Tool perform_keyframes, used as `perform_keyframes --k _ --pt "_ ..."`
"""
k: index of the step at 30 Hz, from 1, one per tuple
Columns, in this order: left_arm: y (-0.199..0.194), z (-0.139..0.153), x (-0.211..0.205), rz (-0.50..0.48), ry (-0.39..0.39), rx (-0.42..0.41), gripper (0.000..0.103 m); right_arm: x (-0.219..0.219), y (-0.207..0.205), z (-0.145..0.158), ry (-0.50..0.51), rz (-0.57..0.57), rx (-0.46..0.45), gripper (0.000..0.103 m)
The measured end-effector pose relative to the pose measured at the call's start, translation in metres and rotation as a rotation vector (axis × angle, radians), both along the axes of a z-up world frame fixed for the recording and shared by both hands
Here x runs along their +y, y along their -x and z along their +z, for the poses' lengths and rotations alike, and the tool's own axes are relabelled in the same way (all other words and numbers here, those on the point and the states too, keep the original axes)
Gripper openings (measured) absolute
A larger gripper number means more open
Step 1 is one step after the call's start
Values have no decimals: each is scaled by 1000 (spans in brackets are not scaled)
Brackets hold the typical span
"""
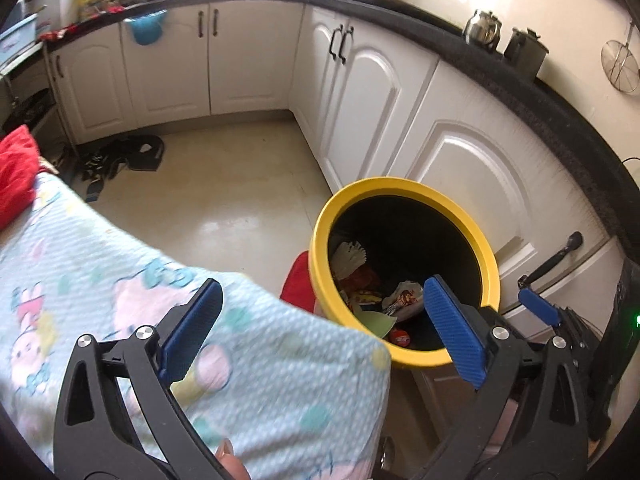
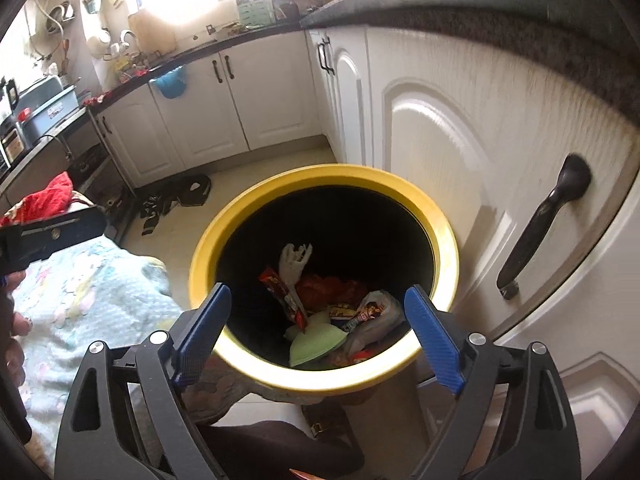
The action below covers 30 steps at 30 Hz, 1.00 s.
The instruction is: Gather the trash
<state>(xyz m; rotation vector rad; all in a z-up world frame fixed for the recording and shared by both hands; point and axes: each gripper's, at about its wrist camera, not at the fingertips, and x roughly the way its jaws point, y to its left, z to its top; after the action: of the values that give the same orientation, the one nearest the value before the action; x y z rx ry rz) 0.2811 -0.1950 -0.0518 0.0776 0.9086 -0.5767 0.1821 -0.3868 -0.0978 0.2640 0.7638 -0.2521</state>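
Observation:
A yellow-rimmed bin with a black inside stands on the floor by the white cabinets. It holds several wrappers, a white crumpled paper and a green piece. My left gripper is open with nothing between its fingers. It hangs over the edge of the cloth-covered table, with the bin just to its right. My right gripper is open and empty, directly above the near rim of the bin. The wrappers lie below it. One blue pad of the right gripper shows beyond the bin.
A light blue patterned cloth covers the table at the left, with a red cloth on it. White cabinets with a dark handle stand close on the right. Dark straps and shoes lie on the floor farther back.

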Motion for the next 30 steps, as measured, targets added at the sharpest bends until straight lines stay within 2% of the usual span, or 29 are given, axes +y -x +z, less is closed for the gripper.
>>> perform_keyframes --k 8,20,30 --pt "35 24 41 59 6 -66 92 21 21 24 5 35 -29 93" --pt "95 38 98 172 -12 -154 92 71 60 53 46 133 -69 97" --pt "147 36 140 281 -12 -246 92 105 102 70 62 170 -197 97"
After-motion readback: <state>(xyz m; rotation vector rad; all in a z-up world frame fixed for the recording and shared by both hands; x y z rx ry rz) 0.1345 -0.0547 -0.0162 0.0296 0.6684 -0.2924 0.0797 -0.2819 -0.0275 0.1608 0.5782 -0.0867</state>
